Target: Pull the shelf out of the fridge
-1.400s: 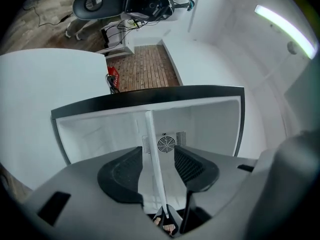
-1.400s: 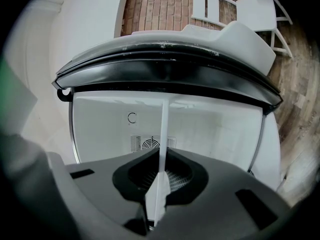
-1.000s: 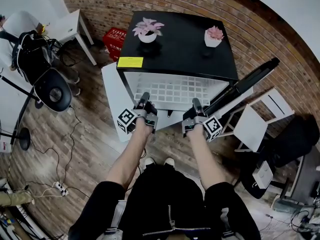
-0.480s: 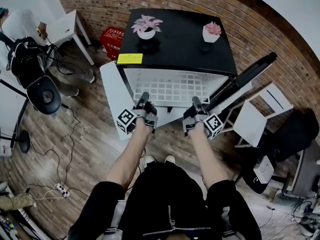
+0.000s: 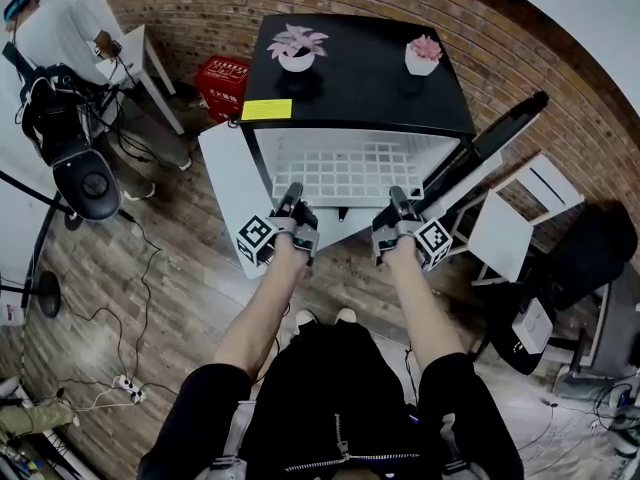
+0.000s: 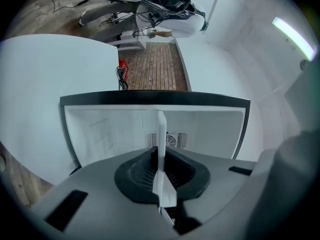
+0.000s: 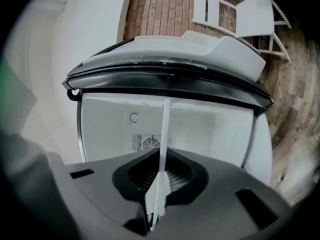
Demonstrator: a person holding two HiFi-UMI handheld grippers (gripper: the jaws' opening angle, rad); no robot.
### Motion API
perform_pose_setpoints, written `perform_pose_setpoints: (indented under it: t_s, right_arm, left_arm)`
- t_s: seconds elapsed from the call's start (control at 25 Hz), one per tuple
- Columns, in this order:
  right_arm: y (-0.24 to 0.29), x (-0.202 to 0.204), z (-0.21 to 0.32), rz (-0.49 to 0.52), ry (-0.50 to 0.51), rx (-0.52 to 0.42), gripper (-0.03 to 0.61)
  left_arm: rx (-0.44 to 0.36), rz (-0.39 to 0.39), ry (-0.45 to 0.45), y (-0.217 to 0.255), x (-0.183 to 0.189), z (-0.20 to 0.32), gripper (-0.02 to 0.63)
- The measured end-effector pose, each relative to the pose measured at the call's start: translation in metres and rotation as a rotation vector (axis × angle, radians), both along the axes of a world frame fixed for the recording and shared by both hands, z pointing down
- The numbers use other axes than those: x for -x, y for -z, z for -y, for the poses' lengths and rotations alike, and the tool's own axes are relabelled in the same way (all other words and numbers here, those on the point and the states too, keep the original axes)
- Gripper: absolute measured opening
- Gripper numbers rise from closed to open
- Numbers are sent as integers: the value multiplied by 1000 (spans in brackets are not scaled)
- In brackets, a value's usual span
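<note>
A small black fridge (image 5: 355,78) stands open, and its white wire shelf (image 5: 350,173) sticks out of the front. My left gripper (image 5: 290,198) is shut on the left part of the shelf's front edge. My right gripper (image 5: 397,200) is shut on the right part. In the left gripper view the shelf (image 6: 161,149) shows edge-on as a thin white strip pinched in the left gripper (image 6: 163,196). The right gripper view shows the same strip of shelf (image 7: 163,144) clamped in the right gripper (image 7: 156,199), with the fridge's white back wall behind it.
The open fridge door (image 5: 490,148) juts out at the right, next to a white chair (image 5: 520,218). A white panel (image 5: 225,183) lies left of the fridge. Two potted plants (image 5: 297,48) (image 5: 424,53) stand on top. A red crate (image 5: 228,80), an office chair (image 5: 85,173) and floor cables (image 5: 120,308) lie left.
Both grippers keep their hold on the shelf's front edge and have barely moved. The head view has shifted slightly, and the office chair at the left has moved.
</note>
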State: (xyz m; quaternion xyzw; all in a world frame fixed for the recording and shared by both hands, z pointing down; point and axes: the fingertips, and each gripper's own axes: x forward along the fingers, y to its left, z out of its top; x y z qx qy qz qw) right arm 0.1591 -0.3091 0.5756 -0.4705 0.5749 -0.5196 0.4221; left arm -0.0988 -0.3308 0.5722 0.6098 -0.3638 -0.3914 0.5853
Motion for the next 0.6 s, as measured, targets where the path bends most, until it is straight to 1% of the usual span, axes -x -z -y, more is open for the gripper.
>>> perform_pose_setpoints:
  t_s: [0.2, 0.32, 0.6]
  right_arm:
    - [1, -2, 0, 12, -25, -9, 31]
    - [1, -1, 0, 23, -34, -15, 31]
    - [1, -1, -1, 7, -18, -6, 31]
  left_arm:
    - [-3, -1, -21, 1, -2, -1, 38]
    - [-2, -6, -14, 0, -1, 0, 38]
    - [4, -16, 7, -2, -1, -3, 38]
